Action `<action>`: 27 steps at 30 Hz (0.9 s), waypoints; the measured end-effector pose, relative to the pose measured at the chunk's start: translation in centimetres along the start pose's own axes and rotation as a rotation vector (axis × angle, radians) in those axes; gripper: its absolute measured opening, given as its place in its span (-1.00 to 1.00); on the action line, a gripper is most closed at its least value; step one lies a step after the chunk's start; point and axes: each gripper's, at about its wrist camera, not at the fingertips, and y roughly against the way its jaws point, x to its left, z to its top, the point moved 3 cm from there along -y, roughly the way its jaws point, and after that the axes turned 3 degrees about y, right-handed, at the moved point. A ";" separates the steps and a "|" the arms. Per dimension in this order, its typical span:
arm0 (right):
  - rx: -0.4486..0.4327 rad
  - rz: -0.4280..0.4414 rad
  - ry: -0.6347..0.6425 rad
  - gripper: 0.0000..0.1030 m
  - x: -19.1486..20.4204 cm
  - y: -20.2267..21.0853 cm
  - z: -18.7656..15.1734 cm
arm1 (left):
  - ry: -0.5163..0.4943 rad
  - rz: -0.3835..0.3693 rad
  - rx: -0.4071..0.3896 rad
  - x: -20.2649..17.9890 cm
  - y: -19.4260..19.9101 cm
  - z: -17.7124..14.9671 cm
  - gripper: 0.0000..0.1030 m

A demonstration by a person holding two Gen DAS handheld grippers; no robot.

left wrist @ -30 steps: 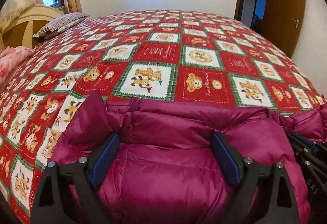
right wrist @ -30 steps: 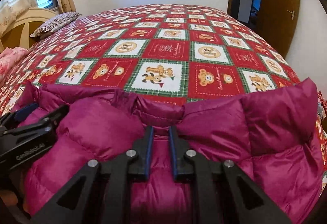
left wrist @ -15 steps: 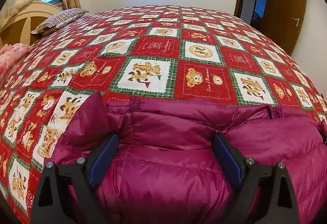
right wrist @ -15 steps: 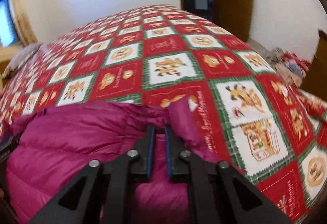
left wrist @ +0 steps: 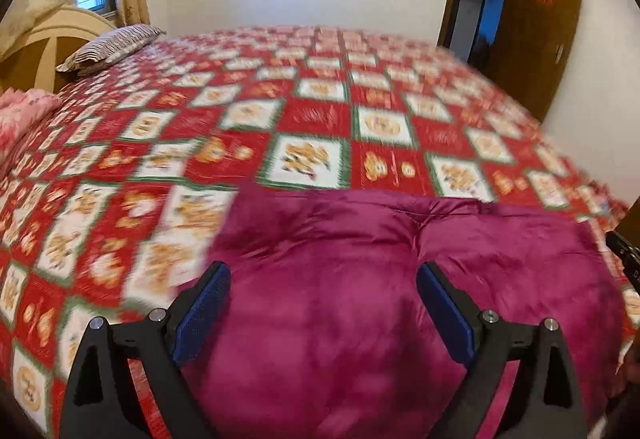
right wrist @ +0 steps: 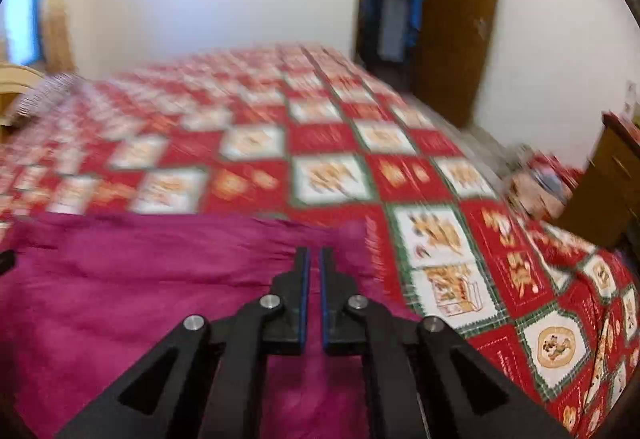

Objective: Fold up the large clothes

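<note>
A magenta puffer jacket [left wrist: 360, 299] lies on the bed's near edge, on a red, white and green bear-print quilt [left wrist: 312, 127]. My left gripper [left wrist: 322, 303] is open, its blue-padded fingers wide apart with the jacket bulging between them. In the right wrist view the jacket [right wrist: 140, 299] spreads to the left. My right gripper [right wrist: 314, 271] is shut on the jacket's fabric near its right edge. Both views are motion-blurred.
A striped pillow [left wrist: 108, 49] and a pink cloth [left wrist: 20, 115] lie by the wooden headboard at far left. An open brown door [right wrist: 456, 19] stands at the back right. A wooden cabinet [right wrist: 608, 183] and a pile of things [right wrist: 540, 183] sit right of the bed.
The right gripper has swung right and pulled the jacket's edge outward, so the jacket lies flatter and wider. The left gripper stays open and has shifted a little over the jacket.
</note>
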 end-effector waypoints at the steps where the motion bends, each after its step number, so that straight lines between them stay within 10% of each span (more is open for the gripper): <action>1: -0.020 0.036 0.008 -0.88 1.1 1.4 -0.1 | 0.013 -0.002 -0.014 0.8 1.0 -0.3 0.83; 8: 0.000 0.329 0.008 -0.88 10.9 5.0 -3.2 | 0.141 0.048 -0.015 5.6 3.8 -4.3 0.83; 26: 0.135 0.388 -0.014 -0.93 14.1 1.0 -8.7 | 0.286 -0.107 0.040 2.8 2.0 -9.9 0.83; 27: 0.137 0.397 -0.023 -0.93 14.1 0.9 -8.7 | 0.295 -0.140 0.033 2.6 2.2 -9.7 0.59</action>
